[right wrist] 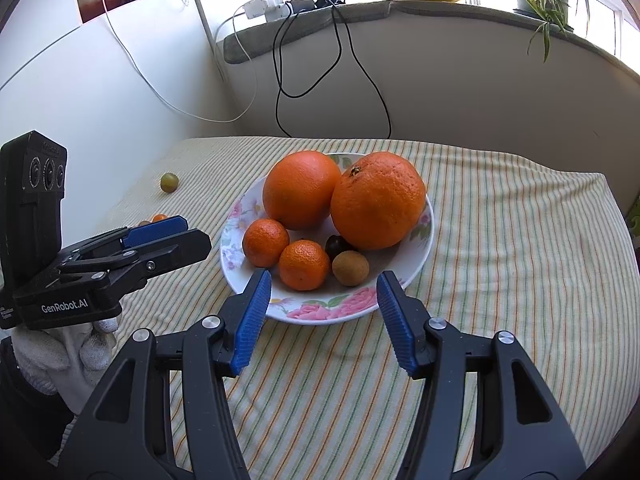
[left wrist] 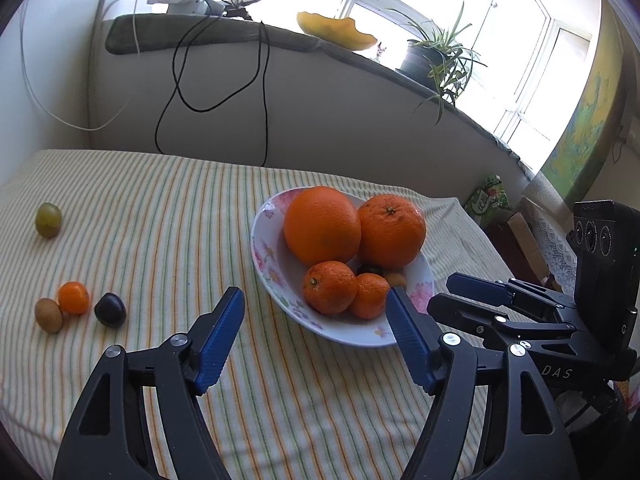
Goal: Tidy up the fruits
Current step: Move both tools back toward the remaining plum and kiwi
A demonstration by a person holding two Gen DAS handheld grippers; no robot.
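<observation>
Gaping empty, both the left tongs (left wrist: 316, 308) and right tongs (right wrist: 322, 292) hover near the bowl (right wrist: 320, 312).

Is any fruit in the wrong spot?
Yes. Four small fruits lie loose on the striped cloth, outside the flowered bowl: a green grape alone, and a brown fruit, small orange fruit and dark fruit clustered together. Nothing looks spilled or damaged.

Home rm: striped cloth (right wrist: 500, 240) on table, potted plant (left wrist: 436, 60) on windowsill (left wrist: 280, 38), floral bowl (right wrist: 320, 308) w/ fruit.
</observation>
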